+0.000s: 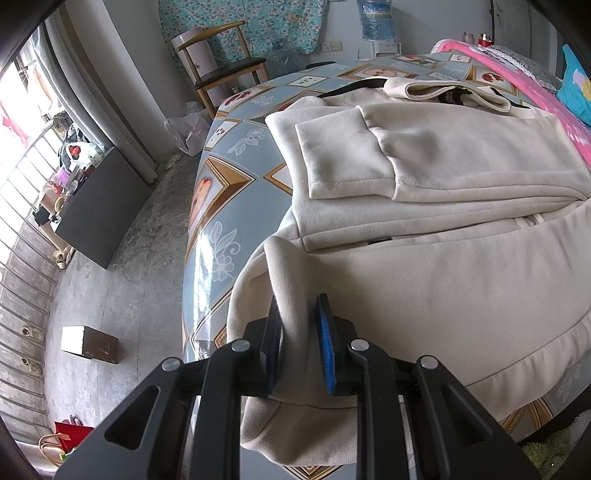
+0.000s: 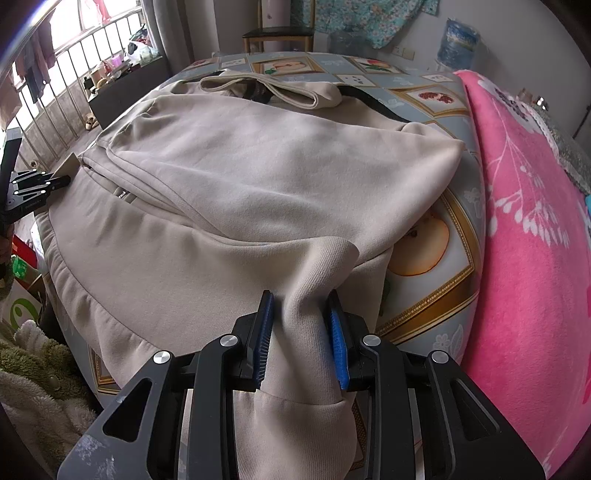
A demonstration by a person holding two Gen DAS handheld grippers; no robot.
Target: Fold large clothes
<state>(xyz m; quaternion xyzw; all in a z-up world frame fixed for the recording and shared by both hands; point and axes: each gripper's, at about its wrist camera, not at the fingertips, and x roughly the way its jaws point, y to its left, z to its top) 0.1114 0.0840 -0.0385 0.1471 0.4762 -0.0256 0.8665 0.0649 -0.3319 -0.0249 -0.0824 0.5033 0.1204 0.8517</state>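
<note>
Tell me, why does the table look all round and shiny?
Left wrist view: the fisheye lens bulges the table into a dome, and window light leaves white glare on its cloth. Right wrist view: same bulge, but the window is washed out.

Each camera sat just behind its own jaws, looking steeply down and forward, close over the near hem of the beige jacket (image 1: 424, 258). The left wrist view covered the desk's (image 1: 221, 184) left edge and the floor; the right wrist view covered the pink blanket (image 2: 524, 229). Both shared the jacket and the far wooden chair (image 1: 221, 70).
</note>
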